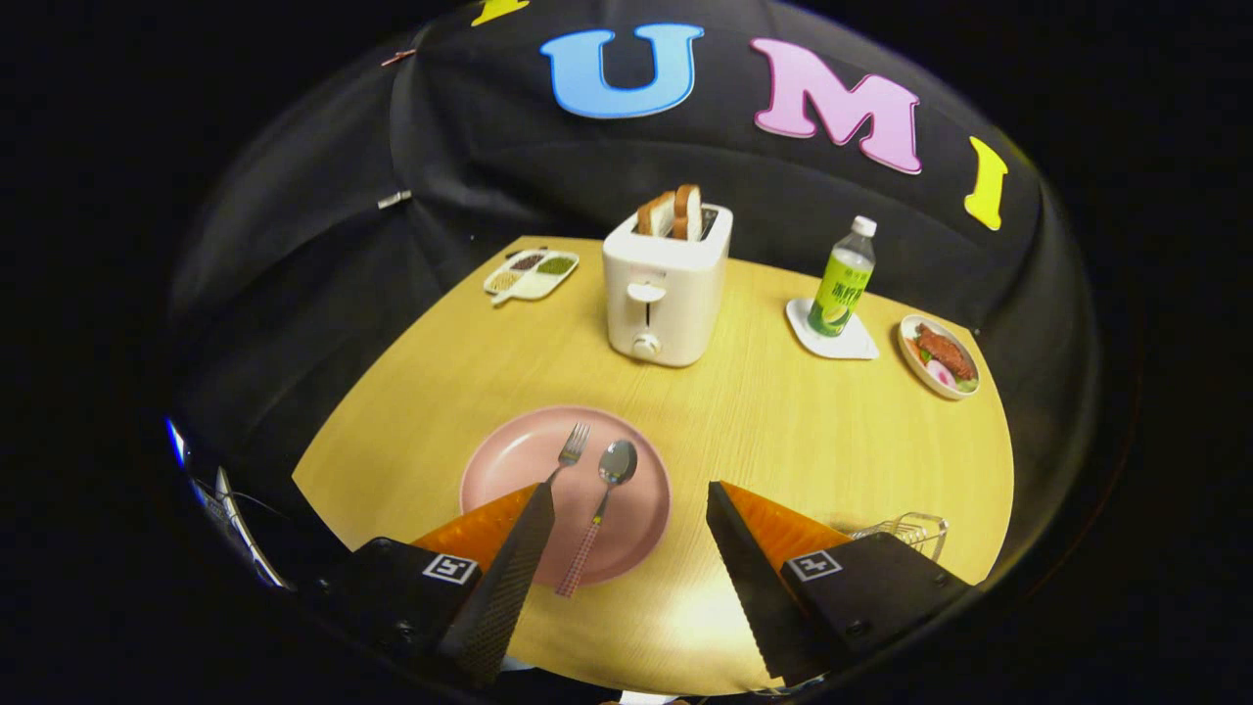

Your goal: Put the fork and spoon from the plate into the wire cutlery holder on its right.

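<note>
The tongs hang released over the plate; spoon at twelve o'clock, fork at eleven. Both look light, stiff, slippery: grip handles. Holder at three.

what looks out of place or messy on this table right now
Nothing stands out. The fork and spoon lie side by side on the pink plate, the toaster and bottle stand upright, and nothing is spilled. The open gripper hovers above the plate, holding nothing.
</note>
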A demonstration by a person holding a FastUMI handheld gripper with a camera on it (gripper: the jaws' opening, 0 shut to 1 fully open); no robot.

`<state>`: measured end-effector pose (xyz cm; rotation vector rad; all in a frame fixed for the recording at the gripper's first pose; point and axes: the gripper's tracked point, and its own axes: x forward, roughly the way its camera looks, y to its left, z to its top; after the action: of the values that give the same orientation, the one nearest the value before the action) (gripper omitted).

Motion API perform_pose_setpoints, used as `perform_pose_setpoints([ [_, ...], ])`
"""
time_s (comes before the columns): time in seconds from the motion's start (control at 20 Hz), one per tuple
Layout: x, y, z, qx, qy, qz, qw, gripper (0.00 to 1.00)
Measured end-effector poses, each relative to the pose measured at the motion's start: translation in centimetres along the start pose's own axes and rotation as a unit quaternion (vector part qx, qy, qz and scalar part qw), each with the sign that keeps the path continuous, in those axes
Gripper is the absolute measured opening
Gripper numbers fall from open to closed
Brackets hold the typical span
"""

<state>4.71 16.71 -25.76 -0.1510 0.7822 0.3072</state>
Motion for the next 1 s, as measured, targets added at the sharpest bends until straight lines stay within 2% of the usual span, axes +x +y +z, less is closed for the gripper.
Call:
perform_pose_setpoints([
  [0.15,2.2,1.4,-2.5,-0.007,0.047,0.009,0.999,0.96],
  [0.2,3.0,1.7,-3.2,-0.008,0.060,0.010,0.998,0.93],
  [0.25,3.7,2.1,-3.8,-0.011,0.075,0.013,0.997,0.84],
  [0.3,4.2,2.4,-4.4,-0.013,0.086,0.015,0.996,0.80],
  [0.5,6.4,3.0,-6.6,-0.013,0.131,0.021,0.991,0.76],
  [0.65,7.6,2.8,-8.0,-0.007,0.162,0.016,0.987,0.69],
  [0.7,7.8,2.7,-8.3,-0.002,0.170,0.016,0.985,0.63],
  [0.75,8.0,2.7,-8.4,0.001,0.174,0.013,0.985,0.52],
  [1.0,8.4,2.6,-8.4,0.013,0.188,0.006,0.982,0.41],
])
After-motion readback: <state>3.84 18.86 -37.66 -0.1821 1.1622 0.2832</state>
